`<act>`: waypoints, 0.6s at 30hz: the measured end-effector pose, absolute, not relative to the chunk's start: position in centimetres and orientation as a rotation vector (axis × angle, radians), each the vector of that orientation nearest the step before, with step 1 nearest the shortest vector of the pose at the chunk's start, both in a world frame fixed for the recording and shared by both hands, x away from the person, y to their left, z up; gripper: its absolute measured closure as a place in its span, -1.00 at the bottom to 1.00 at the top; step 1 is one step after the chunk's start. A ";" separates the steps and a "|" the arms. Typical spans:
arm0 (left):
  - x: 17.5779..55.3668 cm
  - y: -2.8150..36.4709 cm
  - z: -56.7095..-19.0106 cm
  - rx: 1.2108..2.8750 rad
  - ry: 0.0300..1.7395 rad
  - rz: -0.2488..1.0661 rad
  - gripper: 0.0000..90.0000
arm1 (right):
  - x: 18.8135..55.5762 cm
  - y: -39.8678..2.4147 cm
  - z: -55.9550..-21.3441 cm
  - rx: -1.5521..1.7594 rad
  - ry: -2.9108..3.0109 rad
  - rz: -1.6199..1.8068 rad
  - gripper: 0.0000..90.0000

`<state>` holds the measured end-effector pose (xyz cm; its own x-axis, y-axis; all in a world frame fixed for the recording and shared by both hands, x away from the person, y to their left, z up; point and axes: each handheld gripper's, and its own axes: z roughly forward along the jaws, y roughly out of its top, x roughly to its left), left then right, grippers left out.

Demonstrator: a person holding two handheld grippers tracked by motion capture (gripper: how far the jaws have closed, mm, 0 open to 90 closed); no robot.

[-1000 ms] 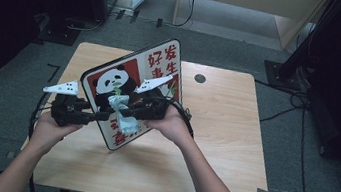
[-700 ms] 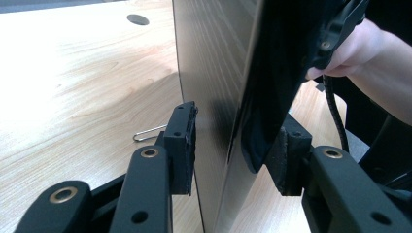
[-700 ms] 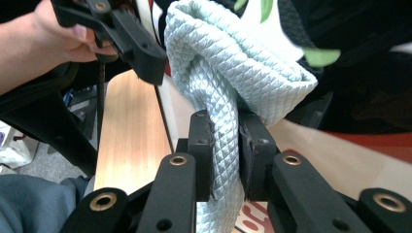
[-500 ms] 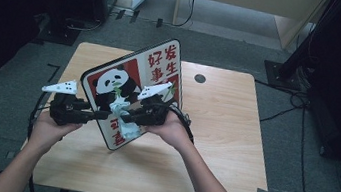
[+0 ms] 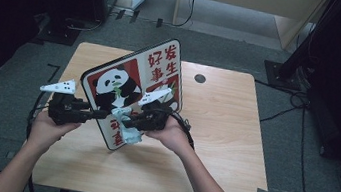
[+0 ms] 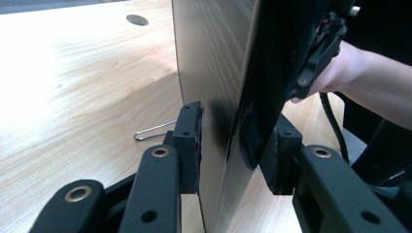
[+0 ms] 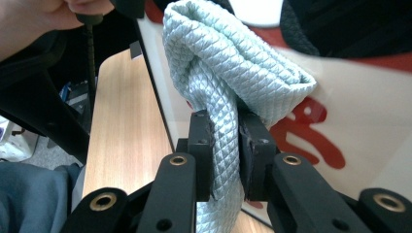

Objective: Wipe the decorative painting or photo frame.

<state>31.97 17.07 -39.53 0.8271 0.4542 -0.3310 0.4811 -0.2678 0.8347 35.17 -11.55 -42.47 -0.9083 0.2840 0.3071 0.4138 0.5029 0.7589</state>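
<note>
Jaws of the left gripper (image 5: 86, 112) have just been closing around the upright panda sign's (image 5: 131, 88) edge, pads near it; the right gripper (image 5: 135, 123), lower than before, pinches a pale green cloth (image 7: 228, 77) against the sign's face; a wire clip (image 6: 154, 130) lies on the surface (image 5: 224, 129) behind.

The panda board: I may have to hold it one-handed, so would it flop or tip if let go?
The panda board looks stiff: it stands on edge without bending. It would probably tip if released, since the left gripper, whose jaws have just been closing around its edge, steadies it. Its glossy face may be slippery.
</note>
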 end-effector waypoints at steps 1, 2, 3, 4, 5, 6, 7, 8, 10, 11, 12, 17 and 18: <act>32.0 17.1 -39.5 1.902 0.701 -0.028 0.45 | 35.1 -11.6 -42.6 -0.609 -2.596 -1.370 0.74; 32.0 17.1 -39.5 1.901 0.701 -0.027 0.44 | 35.1 -11.6 -42.8 -0.613 -2.596 -1.366 0.74; 32.0 17.1 -39.5 1.901 0.700 -0.028 0.44 | 35.1 -11.7 -42.9 -0.617 -2.591 -1.362 0.74; 32.0 17.1 -39.5 1.902 0.699 -0.028 0.44 | 35.0 -11.7 -43.1 -0.620 -2.590 -1.355 0.74; 32.0 17.1 -39.5 1.902 0.699 -0.024 0.43 | 34.9 -11.7 -43.2 -0.626 -2.595 -1.349 0.74; 32.0 17.1 -39.6 1.902 0.699 -0.024 0.43 | 34.9 -11.7 -43.4 -0.615 -2.604 -1.360 0.74; 32.0 17.1 -39.6 1.903 0.700 -0.024 0.42 | 34.9 -11.8 -43.6 -0.616 -2.604 -1.356 0.74; 32.0 17.1 -39.6 1.903 0.698 -0.022 0.42 | 34.8 -11.8 -43.8 -0.622 -2.604 -1.346 0.74; 32.0 17.1 -39.6 1.902 0.698 -0.022 0.41 | 34.7 -11.9 -44.0 -0.628 -2.604 -1.341 0.74; 32.0 17.1 -39.6 1.902 0.698 -0.022 0.41 | 34.7 -11.9 -44.2 -0.627 -2.604 -1.339 0.74; 32.0 17.1 -39.6 1.902 0.697 -0.023 0.41 | 34.6 -11.9 -44.4 -0.630 -2.606 -1.333 0.74; 32.0 17.1 -39.6 1.905 0.689 -0.022 0.41 | 34.5 -11.9 -45.1 -0.610 -2.613 -1.335 0.74; 32.0 17.1 -39.6 1.905 0.688 -0.023 0.41 | 34.5 -11.9 -45.3 -0.611 -2.611 -1.327 0.74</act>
<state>32.00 17.07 -39.56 0.8339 0.4495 -0.3204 0.4698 -0.2733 0.8394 34.49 -11.89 -45.32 -0.9060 0.2885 0.3098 0.4203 0.5258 0.7395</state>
